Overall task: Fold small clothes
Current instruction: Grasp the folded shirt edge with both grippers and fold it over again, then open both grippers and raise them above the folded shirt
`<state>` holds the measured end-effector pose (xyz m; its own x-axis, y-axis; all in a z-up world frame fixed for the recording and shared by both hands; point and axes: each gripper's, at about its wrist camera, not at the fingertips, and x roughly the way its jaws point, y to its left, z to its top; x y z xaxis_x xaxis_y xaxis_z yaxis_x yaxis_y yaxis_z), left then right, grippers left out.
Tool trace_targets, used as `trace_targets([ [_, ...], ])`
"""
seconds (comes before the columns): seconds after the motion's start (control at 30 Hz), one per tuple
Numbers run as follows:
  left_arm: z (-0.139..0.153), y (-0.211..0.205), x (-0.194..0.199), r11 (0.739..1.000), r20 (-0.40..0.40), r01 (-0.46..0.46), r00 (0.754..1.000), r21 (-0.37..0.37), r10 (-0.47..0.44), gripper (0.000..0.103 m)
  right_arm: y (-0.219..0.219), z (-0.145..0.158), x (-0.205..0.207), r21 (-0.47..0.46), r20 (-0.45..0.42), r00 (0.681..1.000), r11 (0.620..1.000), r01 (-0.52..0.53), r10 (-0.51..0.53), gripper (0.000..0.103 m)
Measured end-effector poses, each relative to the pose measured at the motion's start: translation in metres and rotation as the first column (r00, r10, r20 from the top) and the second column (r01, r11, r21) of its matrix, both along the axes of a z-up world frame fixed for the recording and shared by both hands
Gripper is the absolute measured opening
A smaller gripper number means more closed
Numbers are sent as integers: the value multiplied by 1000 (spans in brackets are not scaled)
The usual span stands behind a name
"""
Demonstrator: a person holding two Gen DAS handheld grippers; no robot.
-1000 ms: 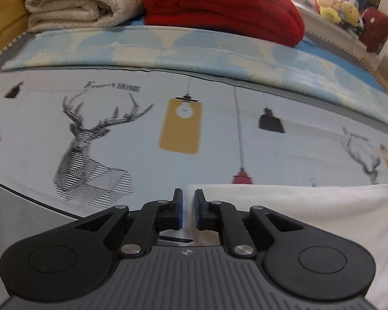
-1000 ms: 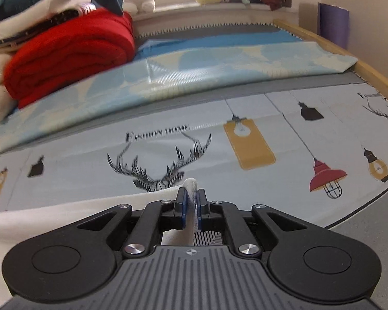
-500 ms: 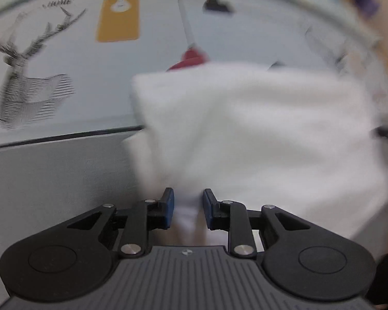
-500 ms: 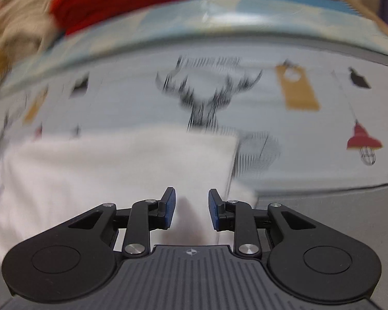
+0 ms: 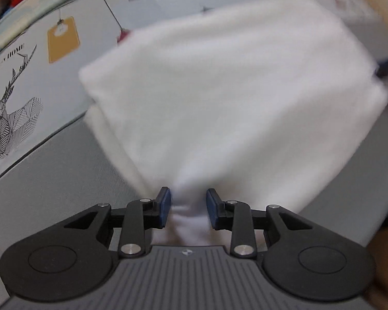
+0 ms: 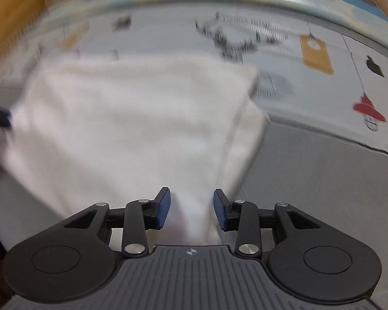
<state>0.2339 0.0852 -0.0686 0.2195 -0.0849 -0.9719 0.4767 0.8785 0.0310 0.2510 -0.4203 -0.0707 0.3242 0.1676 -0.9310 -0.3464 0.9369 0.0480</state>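
Our left gripper (image 5: pixel 188 208) and right gripper (image 6: pixel 191 208) have just been opening; both stand released astride the white garment (image 5: pixel 227 90), folded on the bedsheet (image 5: pixel 64 175), letting the fold settle.

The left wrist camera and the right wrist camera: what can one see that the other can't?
Only the left wrist view shows a sharp deer head drawing with "HOME" above it. Only the right wrist view shows a red lamp print and a wooden edge. Both show the folded white cloth on the printed bedsheet, lying between the parted jaws of each hand-held gripper, left and right.
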Motion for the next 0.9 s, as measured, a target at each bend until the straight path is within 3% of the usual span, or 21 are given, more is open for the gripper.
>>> trace_targets([
  [0.03, 4, -1, -3, 1000, 15, 9, 1000, 2, -9, 35, -3, -3, -3, -13, -9, 1000, 1000, 8, -8, 44],
  [0.13, 22, 2, -8, 998, 49, -6, 999, -55, 9, 33, -10, 7, -10, 28, 31, 999, 999, 42, -43, 44],
  [0.2, 21, 5, -13, 996, 21, 8, 1000, -85, -6, 33, -12, 12, -15, 49, 37, 998, 998, 41, -42, 43],
  [0.3, -2, 7, -21, 997, -29, 38, 999, 69, -36, 30, -8, -5, -21, -62, -24, 1000, 998, 9, -11, 44],
  [0.33, -3, 7, -25, 995, -22, 60, 998, 84, -58, 30, -4, -10, -24, -103, -39, 999, 995, -10, 6, 46],
  [0.5, 26, 9, -28, 998, 93, 30, 995, 56, -35, 30, -1, 7, -29, -108, 15, 1000, 994, 6, -4, 46],
  [0.63, 61, 17, -28, 996, 181, -84, 980, 0, 83, 33, -7, 36, -34, -83, 123, 988, 991, 104, -93, 45],
  [0.73, 105, 16, -27, 980, 274, -172, 942, -97, 192, 42, -8, 73, -38, -102, 328, 928, 970, 220, -176, 47],
  [0.8, 133, 21, -34, 957, 311, -222, 911, -185, 271, 59, -10, 100, -43, -47, 425, 870, 954, 296, -249, 48],
  [0.9, 157, 21, -43, 938, 367, -258, 870, -230, 329, 68, -6, 137, -55, 67, 512, 786, 928, 368, -348, 51],
])
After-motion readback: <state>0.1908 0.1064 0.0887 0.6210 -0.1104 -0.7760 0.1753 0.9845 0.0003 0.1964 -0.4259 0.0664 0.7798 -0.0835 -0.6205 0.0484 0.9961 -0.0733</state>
